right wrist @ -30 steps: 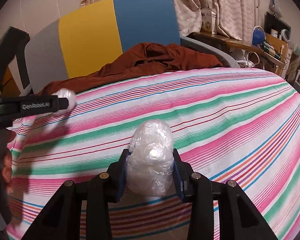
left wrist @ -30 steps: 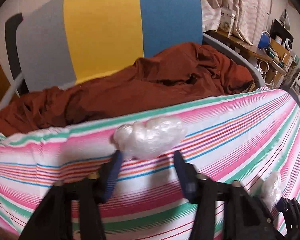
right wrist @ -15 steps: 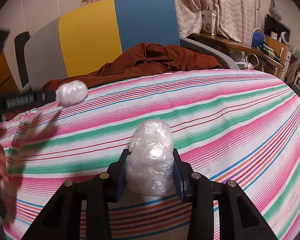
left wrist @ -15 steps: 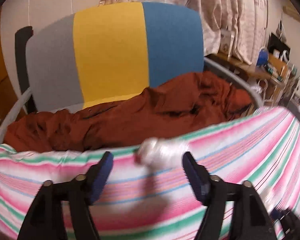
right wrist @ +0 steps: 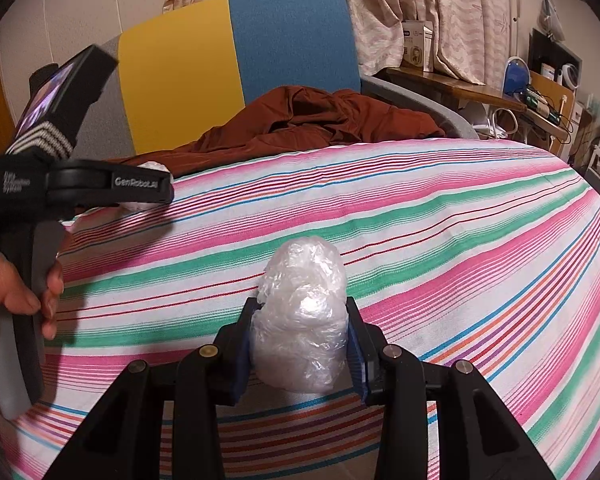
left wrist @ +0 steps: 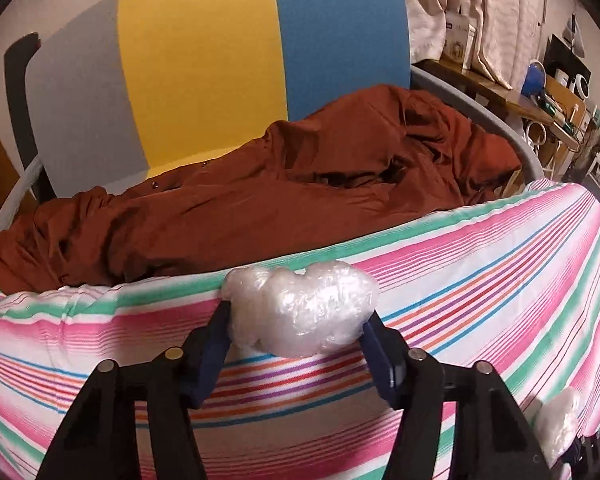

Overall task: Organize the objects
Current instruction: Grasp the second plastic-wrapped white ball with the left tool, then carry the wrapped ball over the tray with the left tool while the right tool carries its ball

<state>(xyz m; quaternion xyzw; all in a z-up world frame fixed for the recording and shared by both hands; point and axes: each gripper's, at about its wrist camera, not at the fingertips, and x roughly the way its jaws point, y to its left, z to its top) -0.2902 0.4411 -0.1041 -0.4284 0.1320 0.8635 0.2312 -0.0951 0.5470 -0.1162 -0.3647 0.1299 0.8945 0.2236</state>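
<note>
A crumpled plastic-wrap bundle (left wrist: 300,312) sits clamped between the left gripper (left wrist: 298,334) fingers, near the far edge of the striped cloth (left wrist: 480,280). A second plastic-wrap bundle (right wrist: 302,316) stands upright, squeezed in the right gripper (right wrist: 300,344) mid-cloth. Behind lie a rust-brown garment (left wrist: 260,200) and a grey, yellow and blue chair (left wrist: 204,60).

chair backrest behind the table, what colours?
The chair backrest has three vertical panels: grey, yellow, blue, left to right. Left wrist view shows it best.
</note>
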